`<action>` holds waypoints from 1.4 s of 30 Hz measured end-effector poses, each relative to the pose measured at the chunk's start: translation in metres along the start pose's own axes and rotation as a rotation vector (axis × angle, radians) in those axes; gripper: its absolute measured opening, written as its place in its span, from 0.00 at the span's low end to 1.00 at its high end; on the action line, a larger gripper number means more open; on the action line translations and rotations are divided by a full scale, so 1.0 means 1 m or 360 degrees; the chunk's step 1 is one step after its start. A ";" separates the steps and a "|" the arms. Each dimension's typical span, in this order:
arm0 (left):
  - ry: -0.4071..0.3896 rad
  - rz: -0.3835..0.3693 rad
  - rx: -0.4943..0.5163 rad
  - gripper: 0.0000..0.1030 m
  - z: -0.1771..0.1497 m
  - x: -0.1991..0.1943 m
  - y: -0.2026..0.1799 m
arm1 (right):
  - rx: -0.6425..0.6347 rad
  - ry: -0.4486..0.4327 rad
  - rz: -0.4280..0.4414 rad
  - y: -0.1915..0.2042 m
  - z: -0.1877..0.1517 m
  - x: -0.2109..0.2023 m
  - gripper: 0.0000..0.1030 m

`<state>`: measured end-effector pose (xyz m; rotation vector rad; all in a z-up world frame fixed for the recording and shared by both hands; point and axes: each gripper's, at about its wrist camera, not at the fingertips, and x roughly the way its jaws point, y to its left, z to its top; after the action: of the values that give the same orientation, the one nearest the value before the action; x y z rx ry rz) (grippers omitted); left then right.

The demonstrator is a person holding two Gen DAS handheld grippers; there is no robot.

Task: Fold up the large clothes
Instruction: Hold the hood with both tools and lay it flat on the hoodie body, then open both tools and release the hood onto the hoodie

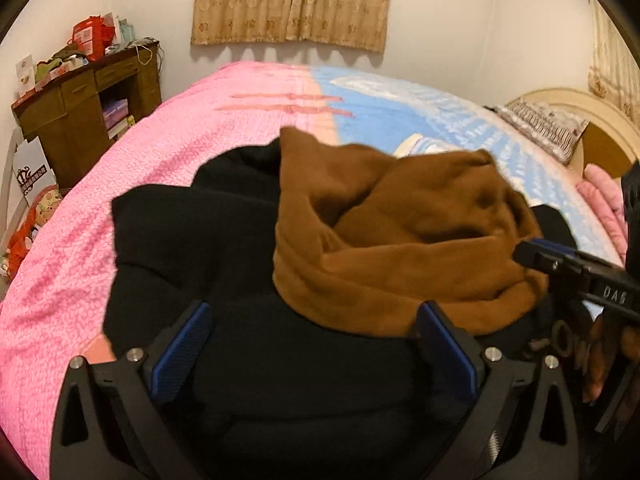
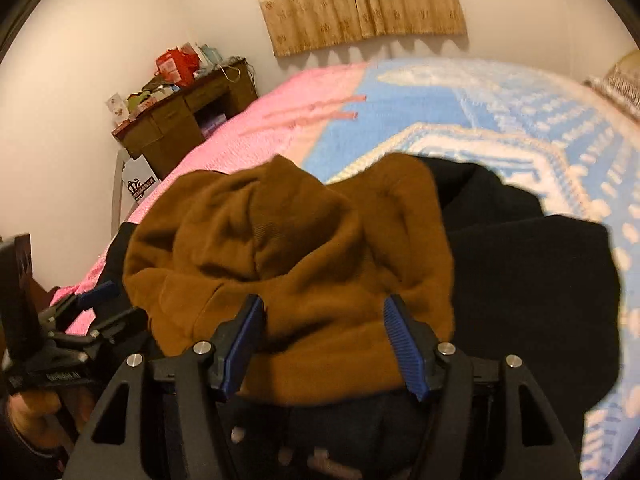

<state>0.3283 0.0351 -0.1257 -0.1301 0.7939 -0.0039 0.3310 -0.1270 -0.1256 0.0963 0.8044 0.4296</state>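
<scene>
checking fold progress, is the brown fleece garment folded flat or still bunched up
Bunched up. The brown fleece garment sits in a rumpled heap with deep creases on top of the black garment, not laid flat.

A: What carries everything?

B: A bed, spread with a pink quilted cover from nine o'clock round to twelve, and a blue-and-white patterned blanket from twelve to three.

A: And lying directly on it?

B: A black garment at the centre and toward six, with brown fabric heaped on top. A striped pillow sits at two o'clock, by the headboard.
</scene>
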 end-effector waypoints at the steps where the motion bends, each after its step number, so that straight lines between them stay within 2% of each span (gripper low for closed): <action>1: -0.0015 0.0007 0.0000 1.00 -0.002 -0.006 0.000 | 0.0001 -0.0008 0.0010 0.000 -0.001 -0.005 0.62; 7: 0.0004 0.0011 -0.0003 1.00 -0.006 -0.019 -0.006 | 0.0087 -0.0040 0.0087 -0.007 -0.027 -0.047 0.62; 14: 0.0013 0.0032 0.0053 1.00 -0.021 -0.028 -0.013 | 0.0174 -0.0041 0.0048 -0.023 -0.060 -0.080 0.63; 21: 0.0035 0.0000 0.0016 1.00 -0.041 -0.042 -0.014 | 0.0231 0.0007 0.0034 -0.031 -0.091 -0.095 0.63; 31: 0.0033 0.0012 0.0031 1.00 -0.070 -0.060 -0.012 | 0.0200 0.0068 0.0035 -0.018 -0.134 -0.109 0.64; 39: 0.0009 0.0025 -0.0002 1.00 -0.103 -0.085 0.001 | 0.0208 0.0018 0.0024 -0.016 -0.163 -0.123 0.64; 42: 0.0002 0.0071 -0.0022 1.00 -0.121 -0.095 0.014 | 0.0217 -0.0023 0.0029 -0.017 -0.172 -0.130 0.64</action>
<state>0.1745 0.0396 -0.1435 -0.1255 0.7983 0.0437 0.1335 -0.2090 -0.1609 0.2332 0.8184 0.3907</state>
